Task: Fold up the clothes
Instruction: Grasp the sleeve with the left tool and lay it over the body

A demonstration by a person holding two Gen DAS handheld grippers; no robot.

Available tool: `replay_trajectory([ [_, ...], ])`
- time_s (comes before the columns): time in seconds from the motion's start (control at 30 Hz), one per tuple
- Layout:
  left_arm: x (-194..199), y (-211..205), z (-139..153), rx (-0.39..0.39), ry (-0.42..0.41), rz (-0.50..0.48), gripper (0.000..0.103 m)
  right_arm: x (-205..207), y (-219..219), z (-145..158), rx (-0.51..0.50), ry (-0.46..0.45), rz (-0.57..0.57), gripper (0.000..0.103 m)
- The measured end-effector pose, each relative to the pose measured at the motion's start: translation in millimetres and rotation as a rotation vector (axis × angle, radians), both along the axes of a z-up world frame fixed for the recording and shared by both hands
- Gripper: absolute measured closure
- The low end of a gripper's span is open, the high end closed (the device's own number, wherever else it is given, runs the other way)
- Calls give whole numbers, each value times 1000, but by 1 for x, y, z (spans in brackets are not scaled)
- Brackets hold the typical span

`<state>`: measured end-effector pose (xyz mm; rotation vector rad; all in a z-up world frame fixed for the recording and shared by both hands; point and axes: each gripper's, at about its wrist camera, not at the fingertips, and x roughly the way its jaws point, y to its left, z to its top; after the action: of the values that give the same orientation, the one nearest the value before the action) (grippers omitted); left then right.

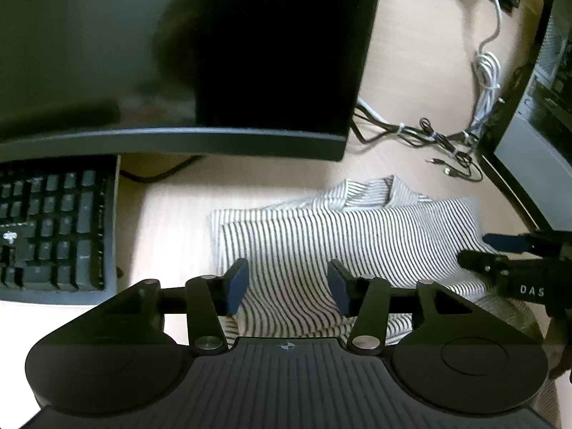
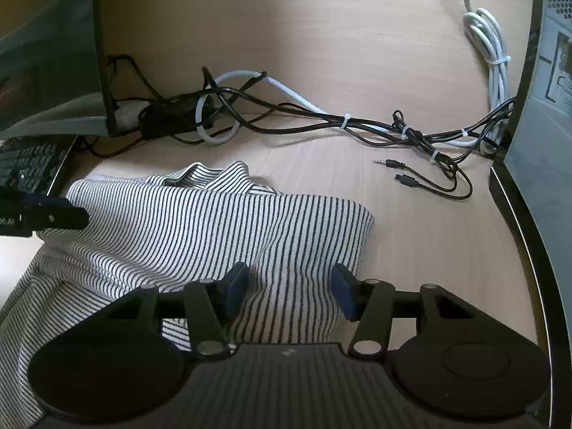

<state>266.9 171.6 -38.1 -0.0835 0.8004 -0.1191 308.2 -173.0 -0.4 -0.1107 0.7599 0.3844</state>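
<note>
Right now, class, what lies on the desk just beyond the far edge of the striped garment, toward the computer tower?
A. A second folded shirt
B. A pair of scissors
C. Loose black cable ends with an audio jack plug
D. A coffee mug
C: past the striped garment, the right wrist view shows black cable ends, one a bare audio jack, lying on the desk.

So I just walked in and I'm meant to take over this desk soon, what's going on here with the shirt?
A person is partway through folding a striped shirt on the wooden desk, working with handheld tongs in each hand. The left tongs and the right tongs are both open, poised over the near part of the shirt and gripping nothing. The shirt lies bunched and partly folded, collar toward the cables, between the keyboard and the computer case.
</note>
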Motion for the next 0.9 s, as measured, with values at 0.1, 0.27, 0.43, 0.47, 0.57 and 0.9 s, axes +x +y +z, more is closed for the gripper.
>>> replay_trajectory([
  [0.1,0,3,1,30,-4,29,25,0,1,0,-2,-2,-4,51],
  [0.27,1,-2,-8,59,18,-11,63,-2,2,3,-2,-12,-11,51],
  [0.43,-8,6,14,57,-90,4,87,-5,3,19,21,-47,-22,51],
  [0.47,-7,9,16,75,-97,13,87,-6,4,24,34,-54,-21,51],
  [0.57,1,20,7,112,-57,28,87,-7,15,37,60,-56,7,51],
  [0.9,-6,48,16,51,-59,65,72,2,40,28,49,16,13,51],
])
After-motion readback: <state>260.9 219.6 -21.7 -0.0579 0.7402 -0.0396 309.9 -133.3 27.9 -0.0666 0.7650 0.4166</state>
